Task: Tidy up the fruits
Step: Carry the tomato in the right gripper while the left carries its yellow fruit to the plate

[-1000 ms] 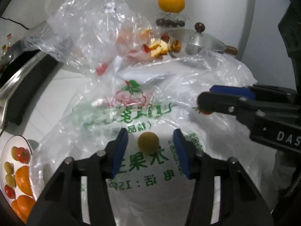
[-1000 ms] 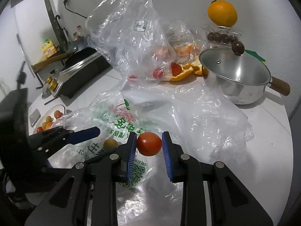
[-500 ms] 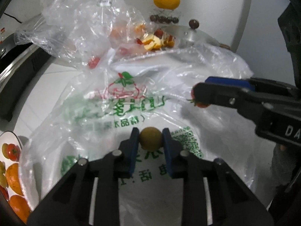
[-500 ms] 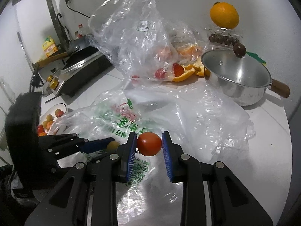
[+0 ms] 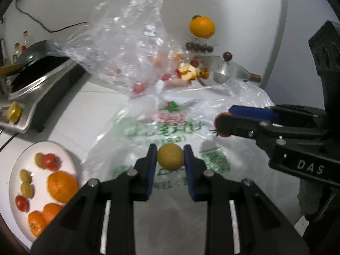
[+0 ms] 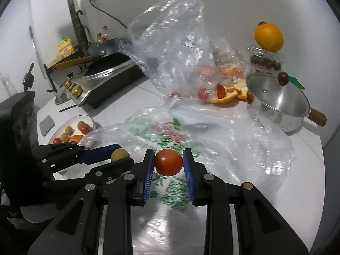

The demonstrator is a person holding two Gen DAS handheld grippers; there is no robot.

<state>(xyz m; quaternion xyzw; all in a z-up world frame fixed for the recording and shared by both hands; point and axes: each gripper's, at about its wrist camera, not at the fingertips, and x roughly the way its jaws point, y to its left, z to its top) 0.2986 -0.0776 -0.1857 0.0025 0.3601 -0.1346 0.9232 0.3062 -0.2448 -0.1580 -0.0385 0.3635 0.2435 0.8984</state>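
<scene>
While my left tongs [image 5: 170, 156] pinch a small yellow fruit [image 5: 170, 156] and my right tongs [image 6: 168, 165] clamp a red tomato [image 6: 168, 165], both mid-frame above the printed bag [image 5: 161, 127], either round fruit could squirt out — or I could overshoot the crowded plate [image 5: 12, 182] at lower left.

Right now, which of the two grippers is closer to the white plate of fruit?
Left. The left gripper, holding a small yellow fruit, is right beside the plate. The right gripper, holding a red tomato, is farther off, above the plastic bag.
</scene>
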